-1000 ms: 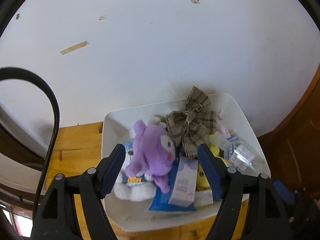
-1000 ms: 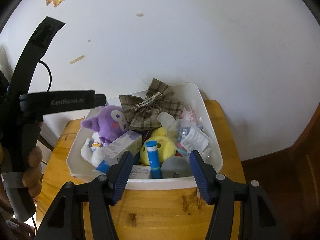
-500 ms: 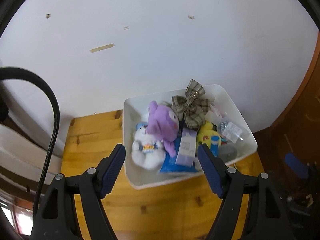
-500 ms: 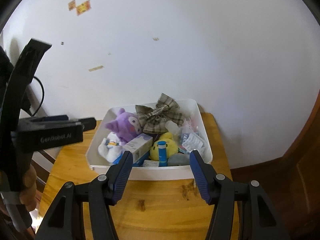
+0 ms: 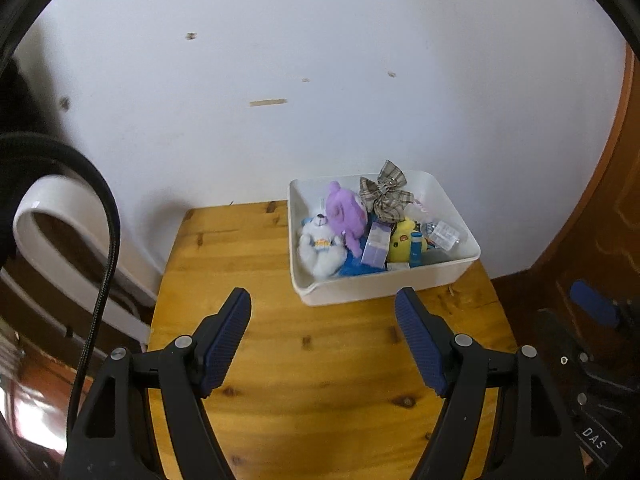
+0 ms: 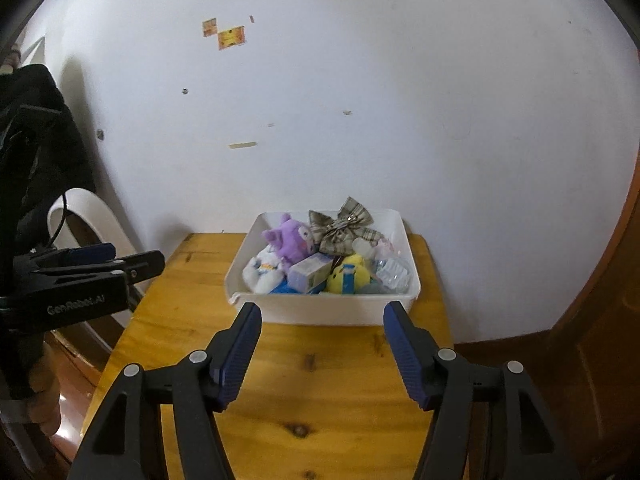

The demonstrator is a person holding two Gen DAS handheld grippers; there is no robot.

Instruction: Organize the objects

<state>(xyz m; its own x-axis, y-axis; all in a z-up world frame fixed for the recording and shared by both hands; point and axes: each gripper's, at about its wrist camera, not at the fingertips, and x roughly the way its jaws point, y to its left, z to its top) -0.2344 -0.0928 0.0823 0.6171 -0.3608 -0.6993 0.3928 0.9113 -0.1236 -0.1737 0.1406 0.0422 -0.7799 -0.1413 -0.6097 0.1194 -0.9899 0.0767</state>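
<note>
A white bin [image 5: 400, 285] [image 6: 320, 312] stands at the far right of a wooden table [image 5: 320, 380] [image 6: 320, 392], against the wall. It holds a purple plush [image 5: 345, 214] [image 6: 289, 237], a white plush [image 5: 320, 245] [image 6: 261, 270], a plaid bow [image 5: 385, 192] [image 6: 344, 226], a yellow plush [image 5: 402, 245] [image 6: 352, 276], a lilac box [image 5: 376, 243] [image 6: 311, 273] and a clear bottle [image 5: 446, 234] [image 6: 390, 266]. My left gripper [image 5: 323, 308] hangs open and empty above the table, short of the bin. My right gripper [image 6: 322, 322] is open and empty just before the bin's front wall.
A white wall rises right behind the table. A white curved chair back [image 5: 52, 216] [image 6: 94, 216] stands to the left. Brown wooden panelling [image 5: 600, 200] [image 6: 608, 300] closes the right side. In the right wrist view, the left gripper's body [image 6: 80, 280] hangs at the left.
Both grippers have pulled back and up from the bin, which now looks smaller and farther. Much more of the table top shows. Both stay open and empty.
</note>
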